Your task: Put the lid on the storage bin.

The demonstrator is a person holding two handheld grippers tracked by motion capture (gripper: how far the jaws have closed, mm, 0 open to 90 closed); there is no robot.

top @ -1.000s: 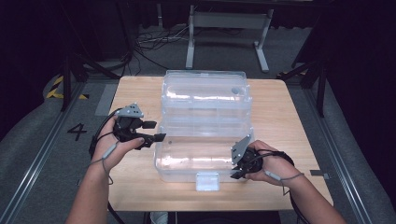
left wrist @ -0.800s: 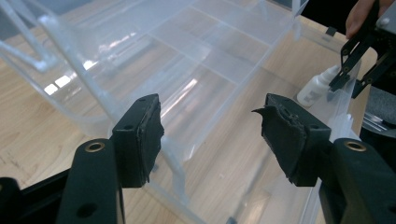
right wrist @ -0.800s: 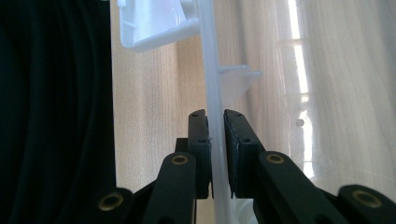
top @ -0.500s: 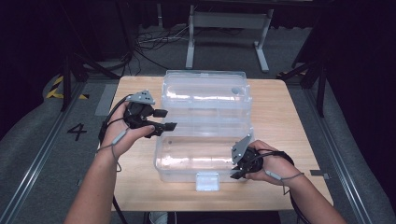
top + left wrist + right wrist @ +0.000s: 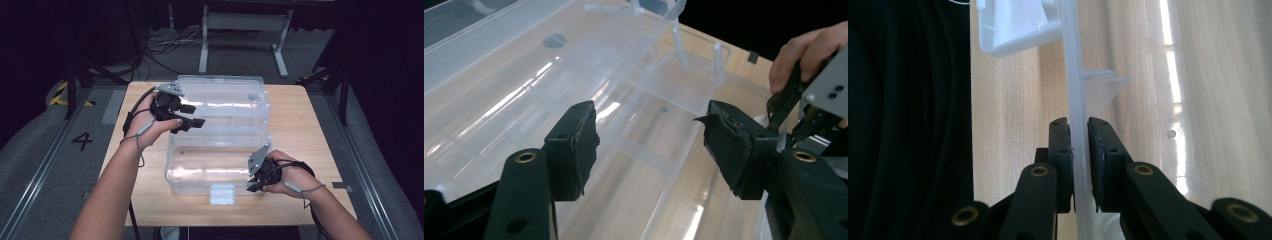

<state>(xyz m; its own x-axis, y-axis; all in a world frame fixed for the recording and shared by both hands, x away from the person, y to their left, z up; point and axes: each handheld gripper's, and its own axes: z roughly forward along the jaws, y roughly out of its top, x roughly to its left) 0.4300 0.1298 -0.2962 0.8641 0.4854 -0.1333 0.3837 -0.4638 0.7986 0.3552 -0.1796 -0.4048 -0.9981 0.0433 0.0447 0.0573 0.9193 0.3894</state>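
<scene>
My right gripper (image 5: 253, 186) was clamped on the near wall of the clear plastic storage box (image 5: 200, 165); my left gripper (image 5: 196, 116), jaws apart and empty, hovered nearer its laid-back lid (image 5: 225, 97) lying beyond.

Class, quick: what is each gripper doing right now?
Left gripper: open, holding nothing, above the clear plastic box.
Right gripper: fingers shut on the box's front wall.
</scene>
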